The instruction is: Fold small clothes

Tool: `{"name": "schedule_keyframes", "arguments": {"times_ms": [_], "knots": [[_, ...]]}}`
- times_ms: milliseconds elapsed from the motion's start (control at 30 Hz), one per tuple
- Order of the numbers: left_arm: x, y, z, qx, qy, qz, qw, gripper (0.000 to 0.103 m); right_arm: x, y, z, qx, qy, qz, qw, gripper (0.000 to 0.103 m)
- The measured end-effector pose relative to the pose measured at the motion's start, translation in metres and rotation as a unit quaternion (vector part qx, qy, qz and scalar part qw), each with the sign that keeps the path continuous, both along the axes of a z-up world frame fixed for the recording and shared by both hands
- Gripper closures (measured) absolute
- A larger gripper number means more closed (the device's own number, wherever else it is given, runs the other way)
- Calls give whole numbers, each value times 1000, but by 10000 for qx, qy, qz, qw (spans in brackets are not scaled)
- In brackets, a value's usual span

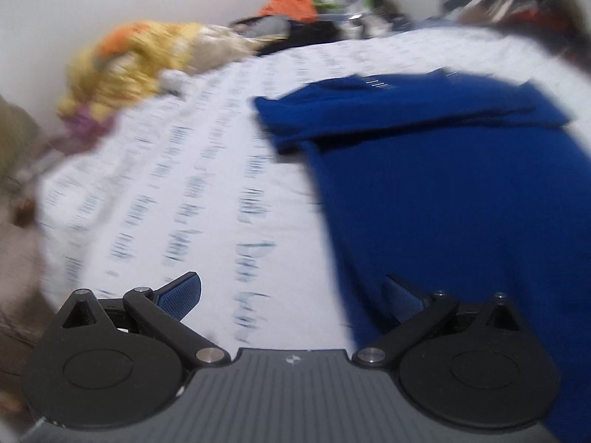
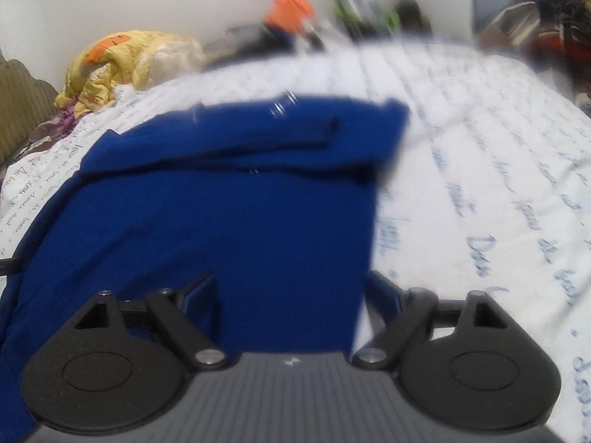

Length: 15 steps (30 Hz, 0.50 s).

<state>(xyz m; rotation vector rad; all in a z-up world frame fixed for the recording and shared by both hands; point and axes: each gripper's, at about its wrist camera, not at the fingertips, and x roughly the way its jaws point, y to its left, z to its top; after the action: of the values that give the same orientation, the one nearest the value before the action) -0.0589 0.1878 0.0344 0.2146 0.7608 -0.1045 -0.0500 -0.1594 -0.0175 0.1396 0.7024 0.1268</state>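
Bed (image 1: 221, 170) with script-print sheet is carrying a blue shirt (image 1: 443, 192), sleeves seemingly folded in; left gripper (image 1: 291, 297) and right gripper (image 2: 290, 295) are both hovering wide-fingered, gripping nothing.

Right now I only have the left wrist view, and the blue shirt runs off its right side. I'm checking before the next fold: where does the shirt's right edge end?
Observer: The blue shirt ends in a fairly straight right edge. Beyond it there is only the printed sheet.
Operator: And where is the right gripper?
Observer: The right gripper is open. Its jaws straddle that right edge low on the shirt, one over blue cloth and one over the sheet, and they are pinching nothing.
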Motion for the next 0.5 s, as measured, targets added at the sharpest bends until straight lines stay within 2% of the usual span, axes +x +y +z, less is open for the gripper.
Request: {"name": "schedule_keyframes", "arguments": {"times_ms": [67, 167, 200, 300, 367, 467, 500], "knots": [[-4, 1, 0, -441, 205, -295, 9984, 3, -8, -10, 0, 229, 79, -17, 9997, 15], [-3, -1, -11, -841, 574, -492, 9936, 11, -18, -31, -3, 581, 256, -84, 9979, 15], [-2, -2, -17, -906, 676, -499, 9923, 18, -22, -37, -3, 642, 254, -85, 9976, 15], [-4, -10, -24, -807, 656, -474, 9935, 21, -31, -46, -3, 728, 333, -32, 9968, 15], [-5, -14, -23, -826, 645, -512, 9932, 27, -35, -47, -1, 810, 377, 130, 9959, 15], [-4, -17, -20, -841, 690, -551, 9925, 43, -41, -44, -2, 964, 478, 467, 9931, 16], [-4, -17, -19, -830, 702, -549, 9926, 52, -43, -42, -3, 1001, 513, 555, 9921, 16]]}}
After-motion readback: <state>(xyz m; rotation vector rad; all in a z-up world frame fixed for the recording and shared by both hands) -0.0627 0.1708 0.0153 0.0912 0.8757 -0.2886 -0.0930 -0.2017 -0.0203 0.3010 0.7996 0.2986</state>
